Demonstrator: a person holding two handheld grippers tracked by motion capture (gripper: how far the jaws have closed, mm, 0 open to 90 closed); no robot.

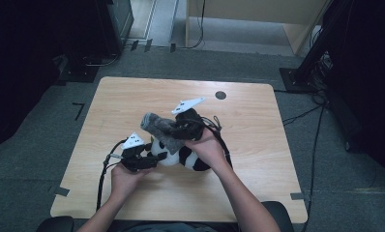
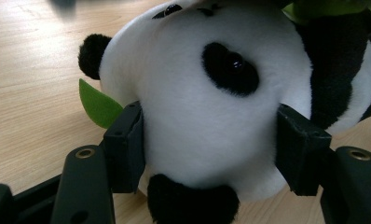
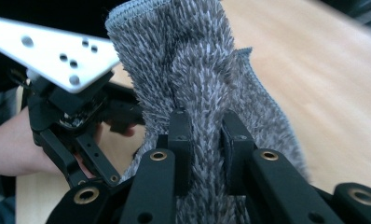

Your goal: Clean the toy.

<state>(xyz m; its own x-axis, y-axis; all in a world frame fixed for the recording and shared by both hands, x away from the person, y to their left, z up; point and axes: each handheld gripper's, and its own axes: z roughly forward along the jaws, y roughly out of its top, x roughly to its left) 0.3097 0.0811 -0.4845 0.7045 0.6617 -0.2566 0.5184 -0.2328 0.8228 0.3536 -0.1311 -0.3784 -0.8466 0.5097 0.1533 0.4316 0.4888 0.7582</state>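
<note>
A black-and-white plush panda [image 1: 186, 158] lies on the wooden table [image 1: 127, 96] near its middle. In the left gripper view the panda's white head [image 2: 207, 116] sits between my two black pads, both pressing into the fur; a green felt leaf [image 2: 97, 105] pokes out beside it. My left gripper [image 1: 154, 158] [image 2: 211, 140] is shut on that head. My right gripper [image 1: 175, 130] [image 3: 207, 126] is shut on a grey fuzzy cloth [image 1: 156, 125] [image 3: 188, 60], held up just above the panda. The left gripper's white plate [image 3: 58, 53] shows beside the cloth.
A small black disc [image 1: 220, 95] sits on the table's far right part. Cables [image 1: 103, 179] trail from both grippers over the near edge. Dark stands and cases [image 1: 321, 48] ring the table on the carpeted floor.
</note>
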